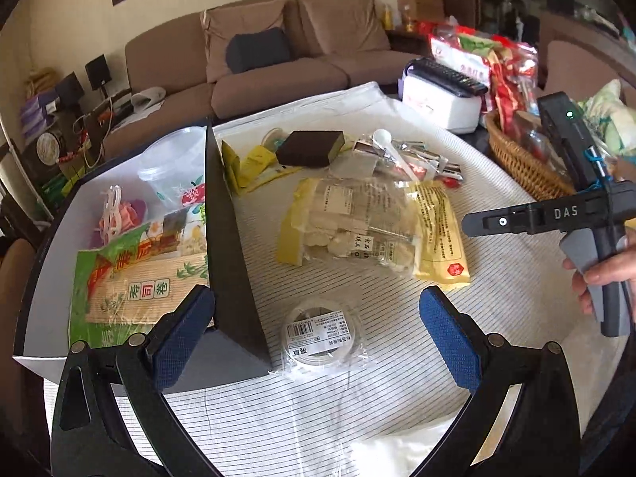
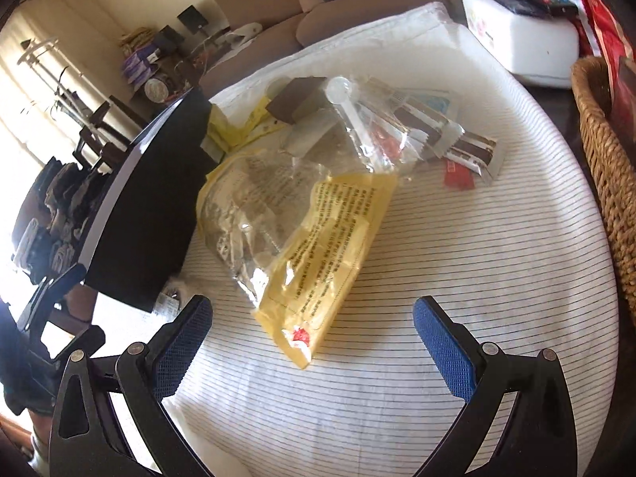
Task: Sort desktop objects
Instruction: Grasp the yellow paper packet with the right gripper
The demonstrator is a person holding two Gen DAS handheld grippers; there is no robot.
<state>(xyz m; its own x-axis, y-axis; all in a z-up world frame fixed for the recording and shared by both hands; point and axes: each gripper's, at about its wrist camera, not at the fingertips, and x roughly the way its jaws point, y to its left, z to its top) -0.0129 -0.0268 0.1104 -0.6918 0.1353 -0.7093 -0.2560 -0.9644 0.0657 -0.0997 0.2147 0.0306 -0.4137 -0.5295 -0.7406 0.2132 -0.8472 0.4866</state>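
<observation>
My left gripper [image 1: 316, 332] is open and empty, just above a wrapped tape roll [image 1: 321, 337] on the striped cloth. A black box [image 1: 234, 262] at the left holds a sushi mat pack [image 1: 131, 282] and a plastic cup [image 1: 175, 167]. A yellow-edged clear snack bag [image 1: 369, 226] lies mid-table. My right gripper [image 2: 312, 338] is open and empty, close over that bag's [image 2: 318, 238] yellow corner; its body shows in the left wrist view [image 1: 564, 214]. A brown sponge [image 1: 310, 147], a white scoop [image 1: 391, 147] and sachets [image 2: 449, 139] lie behind.
A wicker basket [image 1: 524, 163] of red packets stands at the right edge, seen also in the right wrist view [image 2: 604, 167]. A white case [image 1: 441, 103] with a remote on top sits at the back right. A sofa [image 1: 278, 63] is behind the table.
</observation>
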